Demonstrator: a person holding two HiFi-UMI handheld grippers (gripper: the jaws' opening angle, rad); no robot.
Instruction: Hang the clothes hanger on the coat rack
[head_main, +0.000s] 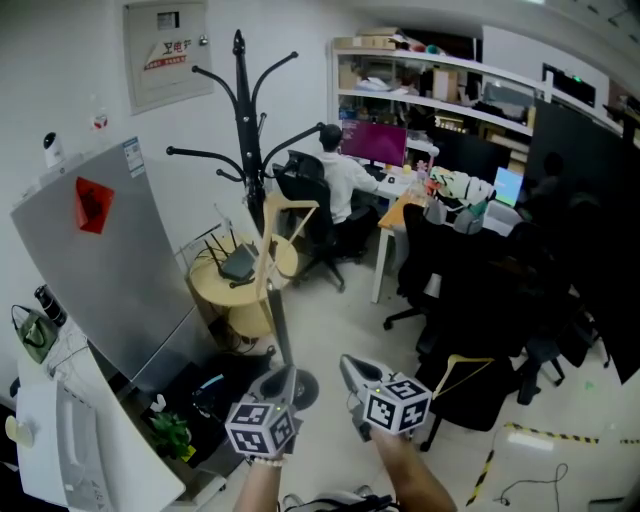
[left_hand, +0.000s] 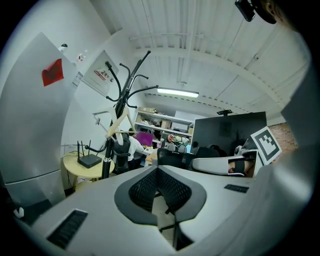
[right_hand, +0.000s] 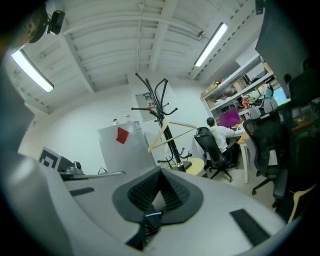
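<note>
The black coat rack (head_main: 245, 130) stands by the wall, and a pale wooden clothes hanger (head_main: 290, 204) hangs tilted on one of its lower arms. Both grippers sit well back from it at the bottom of the head view. My left gripper (head_main: 284, 375) is shut and holds nothing. My right gripper (head_main: 352, 368) is shut and empty too. The left gripper view shows the rack (left_hand: 120, 100) and hanger (left_hand: 116, 125) far beyond the closed jaws (left_hand: 158, 169). In the right gripper view the hanger (right_hand: 180, 124) hangs on the rack (right_hand: 160, 100) past the closed jaws (right_hand: 161, 172).
A round yellow table (head_main: 215, 290) with a black router (head_main: 238, 265) stands at the rack's foot. A grey cabinet (head_main: 110, 270) is at left, a white appliance (head_main: 60, 440) below it. A seated person (head_main: 345, 185) works at a desk; black office chairs (head_main: 470, 290) crowd the right.
</note>
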